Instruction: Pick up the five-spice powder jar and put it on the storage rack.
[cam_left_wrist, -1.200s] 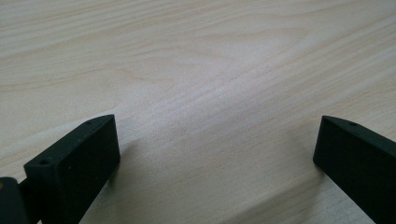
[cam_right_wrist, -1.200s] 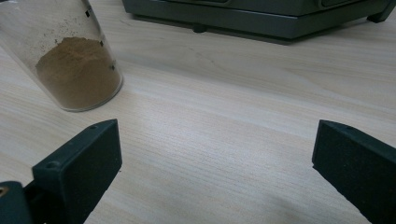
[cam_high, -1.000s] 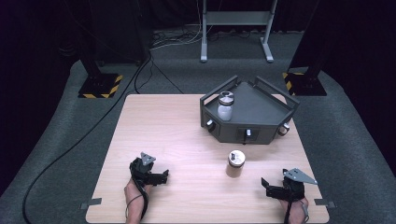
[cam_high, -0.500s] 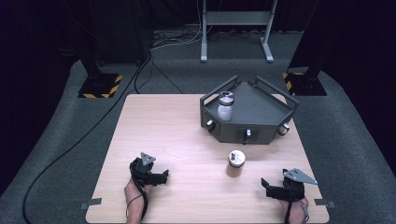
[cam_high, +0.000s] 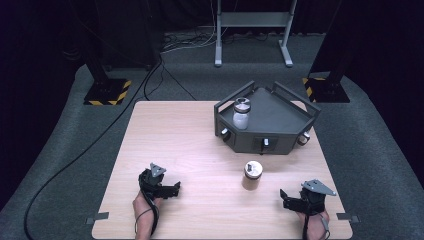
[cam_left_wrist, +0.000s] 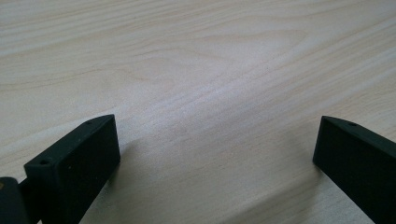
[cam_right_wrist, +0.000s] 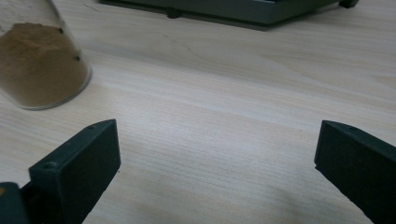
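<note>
In the high view, a jar of brown powder (cam_high: 252, 175) stands upright on the wooden worktop (cam_high: 190, 135), just in front of a dark grey tray (cam_high: 280, 112) that sits toward the far right of the worktop. A second jar with pale contents (cam_high: 241, 114) stands upright inside the tray, at its left corner. The left gripper (cam_high: 172, 189) rests on the worktop well to the left of the brown jar and nearer the person, held by a hand (cam_high: 145, 210). The right gripper (cam_high: 285, 197) rests to the right of that jar and also nearer the person, its jaws pointing left toward it.

In the left gripper view, the left gripper (cam_left_wrist: 215, 154) has its jaws spread wide over bare wood, with nothing between them.

In the right gripper view, the right gripper (cam_right_wrist: 217, 154) likewise has its jaws spread wide and empty. The brown jar (cam_right_wrist: 39, 60) stands beyond the left jaw, apart from it, and the tray's front edge (cam_right_wrist: 233, 11) runs along the top.
</note>
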